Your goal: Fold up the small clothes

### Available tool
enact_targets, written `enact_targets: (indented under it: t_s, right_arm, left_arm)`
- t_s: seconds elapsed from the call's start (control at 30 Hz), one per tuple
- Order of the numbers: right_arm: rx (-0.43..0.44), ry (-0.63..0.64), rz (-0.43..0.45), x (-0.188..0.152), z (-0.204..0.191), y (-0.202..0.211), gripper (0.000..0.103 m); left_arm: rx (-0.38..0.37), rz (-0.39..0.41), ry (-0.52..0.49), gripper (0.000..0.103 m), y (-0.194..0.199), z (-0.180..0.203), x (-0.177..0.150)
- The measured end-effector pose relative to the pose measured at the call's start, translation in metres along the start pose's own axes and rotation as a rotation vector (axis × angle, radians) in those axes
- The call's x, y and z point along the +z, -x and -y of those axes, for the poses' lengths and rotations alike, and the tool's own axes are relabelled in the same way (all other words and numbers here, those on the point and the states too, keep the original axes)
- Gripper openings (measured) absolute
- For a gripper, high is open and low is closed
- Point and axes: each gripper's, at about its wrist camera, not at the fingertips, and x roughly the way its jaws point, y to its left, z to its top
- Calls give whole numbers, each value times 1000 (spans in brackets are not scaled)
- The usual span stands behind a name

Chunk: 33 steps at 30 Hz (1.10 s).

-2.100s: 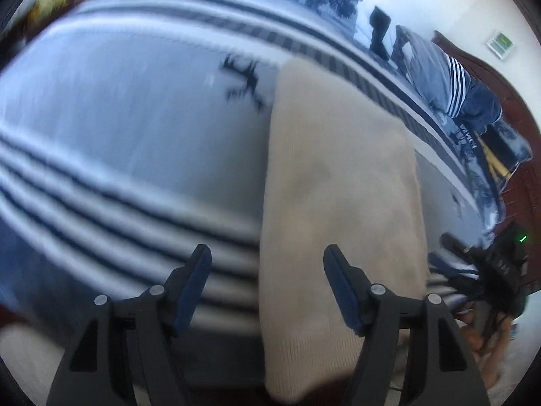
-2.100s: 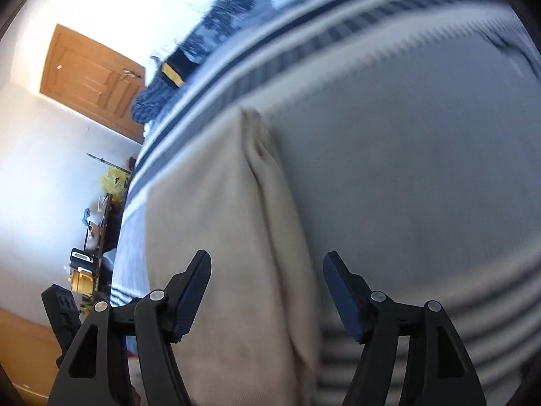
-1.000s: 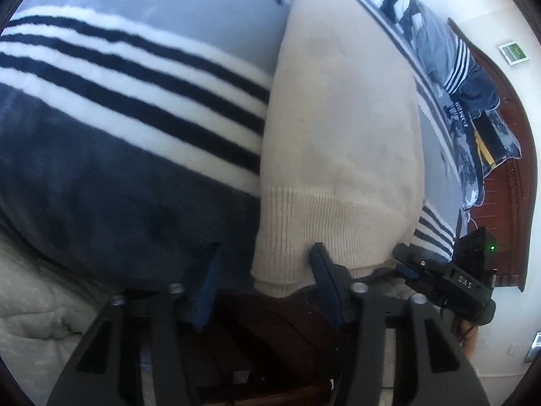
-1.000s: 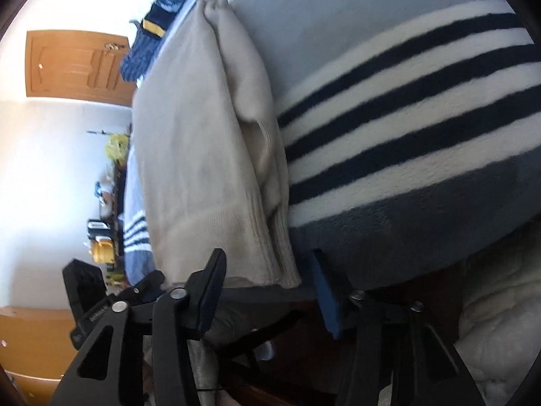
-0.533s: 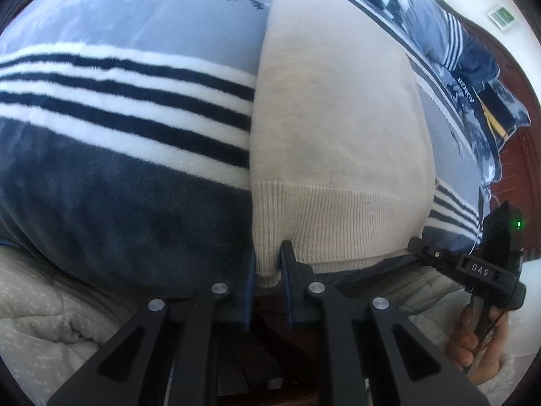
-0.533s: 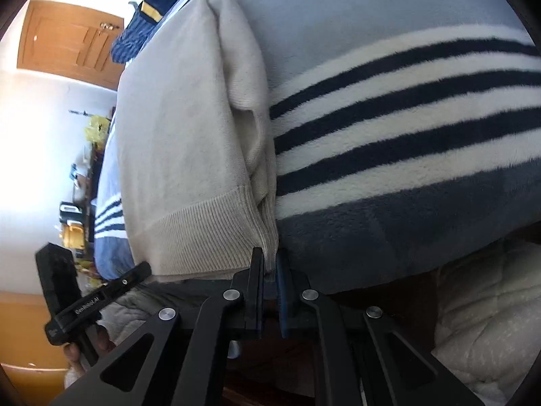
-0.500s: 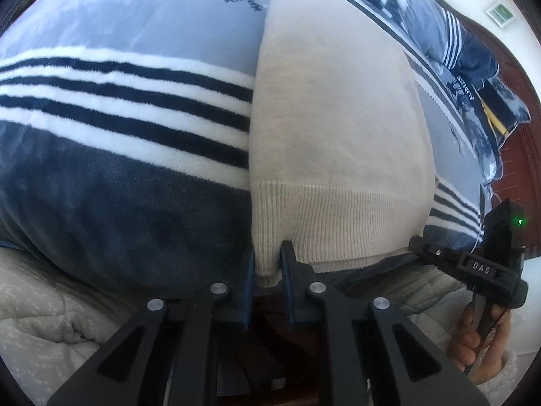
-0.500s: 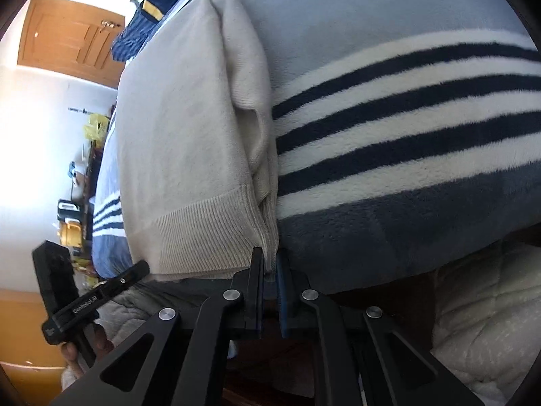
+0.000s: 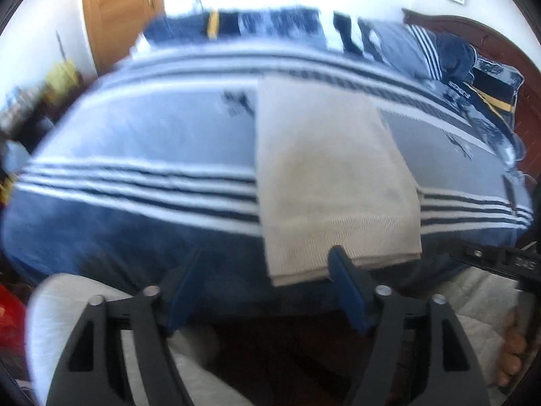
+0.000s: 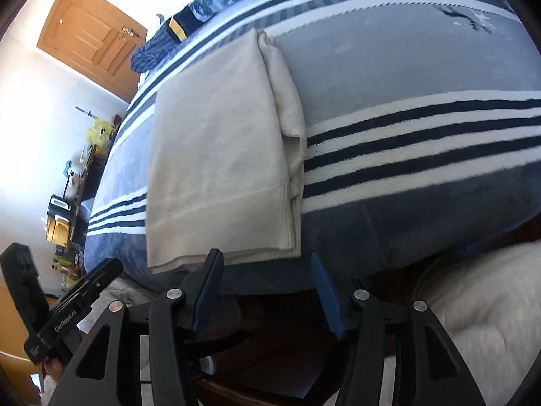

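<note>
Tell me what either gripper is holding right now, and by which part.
Nothing is held. The left gripper and right gripper both stand open after just opening, nothing between their fingers. The cream sweater lies folded on the striped blanket, ribbed hem free.

The left wrist view is motion-blurred, smearing the blanket (image 9: pixel 135 155) pattern. The shelf clutter (image 10: pixel 61 209) is too small to identify.

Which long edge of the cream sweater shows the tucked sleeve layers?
In the right wrist view, the edge of the cream sweater next to the blanket's three dark stripes shows them; the opposite long edge is one smooth fold.
</note>
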Motion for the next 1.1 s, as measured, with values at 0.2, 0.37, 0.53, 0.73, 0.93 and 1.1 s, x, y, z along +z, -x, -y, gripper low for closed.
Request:
enact_targets:
  t_s: [0.2,0.37,0.53,0.73,0.93,1.1]
  right_arm:
    - [-45,49,101,-13,-30,55,67]
    - [-102,130,182,-12,-65,102,76]
    - [-144,187,264,-13,-95,142,79]
    - [-160,216,297,-21,-118,167,79]
    - [-183,226,334,-25,-129,188,80]
    - [-190,236,347,-26,-131,196,81]
  left_arm:
    - [51,149,15,86,74,12,16]
    - [116,220,-64,87,124,32,27]
    - [82,191,-66,87,149,41,29]
    - [108,201,-85,87,165,48,27]
    - [127,217,-89,92,179,52,26]
    - [156,218,-101,93,185,57,24]
